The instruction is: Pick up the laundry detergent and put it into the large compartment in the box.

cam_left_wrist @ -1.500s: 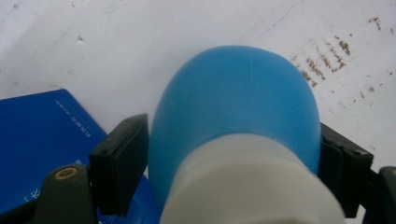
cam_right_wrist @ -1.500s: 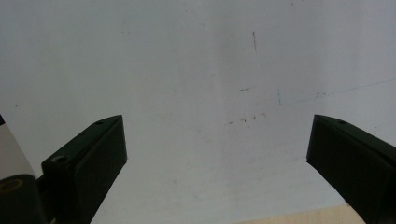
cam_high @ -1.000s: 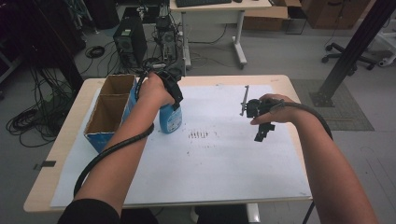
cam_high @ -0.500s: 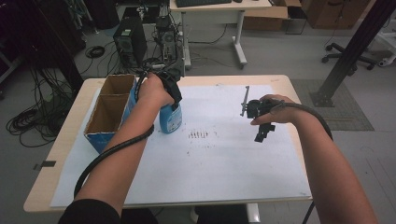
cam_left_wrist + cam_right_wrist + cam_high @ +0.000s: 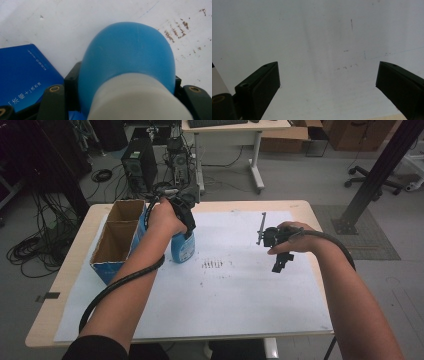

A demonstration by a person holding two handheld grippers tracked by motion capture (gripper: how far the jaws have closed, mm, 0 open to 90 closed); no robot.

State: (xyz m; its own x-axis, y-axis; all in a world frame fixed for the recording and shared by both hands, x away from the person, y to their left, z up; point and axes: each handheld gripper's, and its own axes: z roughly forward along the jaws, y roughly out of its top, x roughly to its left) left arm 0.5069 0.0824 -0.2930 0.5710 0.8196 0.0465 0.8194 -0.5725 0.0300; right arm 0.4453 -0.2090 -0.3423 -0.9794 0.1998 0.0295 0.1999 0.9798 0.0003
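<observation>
White paper sheet [image 5: 240,290] on table; left gripper [image 5: 125,100] closing, clamps blue spray bottle [image 5: 130,55] between jaws; right gripper [image 5: 328,82] wide open, holds nothing.

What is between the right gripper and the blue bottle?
Nothing visible stands between them, just bare white paper with some brown marks. The right gripper hangs open, while the left gripper already clamps the blue bottle beside the cardboard box.
</observation>
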